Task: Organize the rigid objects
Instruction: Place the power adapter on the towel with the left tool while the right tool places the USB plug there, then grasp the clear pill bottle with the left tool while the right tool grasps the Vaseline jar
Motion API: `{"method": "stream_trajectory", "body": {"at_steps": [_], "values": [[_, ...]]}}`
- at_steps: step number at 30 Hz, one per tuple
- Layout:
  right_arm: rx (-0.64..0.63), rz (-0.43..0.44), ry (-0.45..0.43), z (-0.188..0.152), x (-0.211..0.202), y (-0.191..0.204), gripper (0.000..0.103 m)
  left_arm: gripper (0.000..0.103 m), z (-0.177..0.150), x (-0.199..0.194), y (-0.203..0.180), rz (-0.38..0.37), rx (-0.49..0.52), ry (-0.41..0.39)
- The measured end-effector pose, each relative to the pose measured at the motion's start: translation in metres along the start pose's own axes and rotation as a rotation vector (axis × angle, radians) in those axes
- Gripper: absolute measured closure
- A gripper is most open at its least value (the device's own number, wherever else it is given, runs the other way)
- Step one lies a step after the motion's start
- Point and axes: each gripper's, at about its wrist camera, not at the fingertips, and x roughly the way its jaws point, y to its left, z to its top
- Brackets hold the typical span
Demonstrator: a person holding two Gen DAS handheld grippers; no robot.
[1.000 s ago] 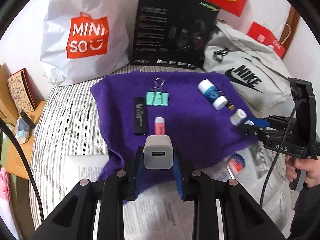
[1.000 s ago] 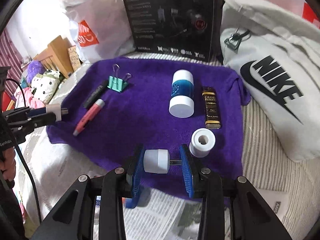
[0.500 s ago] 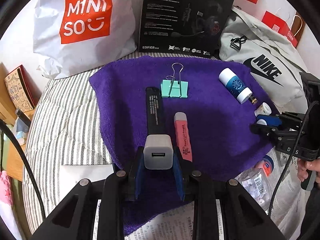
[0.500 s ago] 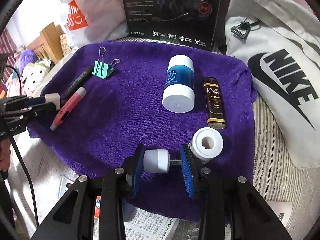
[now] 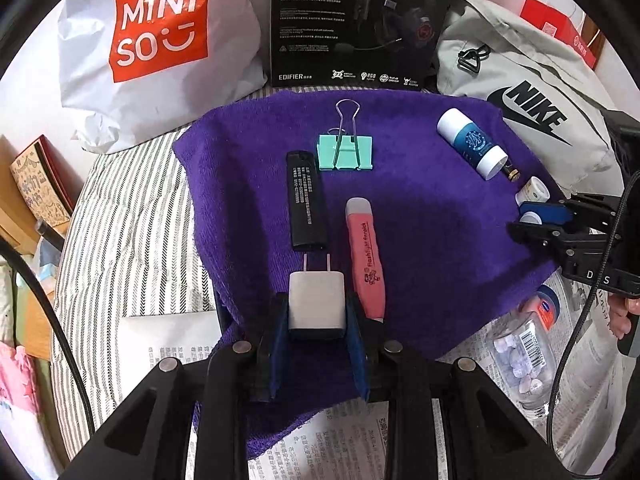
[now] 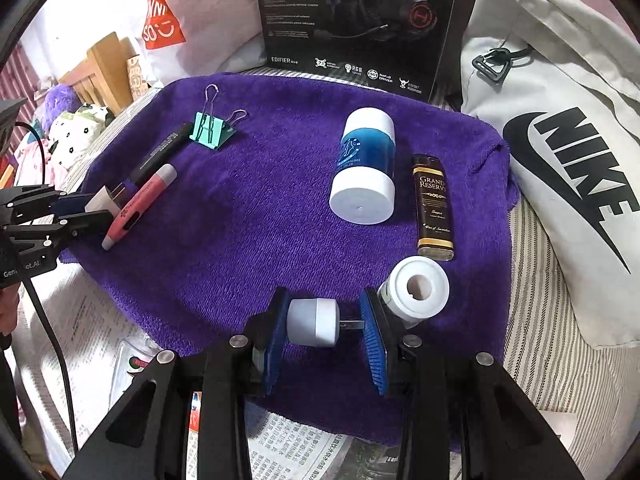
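Placement is in hand: the left gripper [image 5: 318, 320] is clamped on a white charger [image 5: 317, 306], low over the purple towel [image 5: 420, 216], prongs just short of the black stick [image 5: 306, 200]. The right gripper [image 6: 324, 322] is closed on a small white plug [image 6: 314, 322] beside the white roll [image 6: 418, 286]. Each should be lowered flat before release, clear of its neighbours.

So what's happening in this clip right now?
A person is sorting small items on a purple towel, one handheld claw in each hand. The left claw is shut on a white USB charger, low beside a pink pen and black stick. The right claw is shut on a small white plug adapter near a white roll.
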Motion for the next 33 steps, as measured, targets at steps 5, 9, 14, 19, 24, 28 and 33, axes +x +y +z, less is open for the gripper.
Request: {"method": "stream_trajectory", "body": {"at_steps": [5,9,14,19,24,28,33], "values": [[0.022,0.027,0.03,0.0,-0.003,-0.005,0.062,0.076,0.005,0.001,-0.001,0.008,-0.019,0.042],[0.022,0.023,0.046,-0.003,-0.01,-0.007,0.058,0.073,0.005,-0.004,0.001,0.001,-0.036,0.058],[0.021,0.012,0.03,-0.008,-0.028,-0.004,0.058,0.052,0.002,-0.026,-0.003,-0.02,-0.053,0.037],[0.029,0.008,-0.004,-0.026,-0.059,0.003,0.058,0.05,-0.008,-0.058,-0.012,-0.01,-0.048,-0.019],[0.02,0.043,-0.029,-0.059,-0.078,0.023,0.054,0.048,-0.027,-0.085,-0.021,-0.024,-0.075,-0.057],[0.019,0.042,-0.02,-0.074,-0.064,0.04,0.054,0.048,-0.043,-0.091,-0.029,-0.037,-0.092,-0.05],[0.021,0.04,-0.043,-0.08,-0.054,0.054,0.054,0.048,-0.066,-0.095,-0.038,-0.045,-0.104,-0.032]]}}
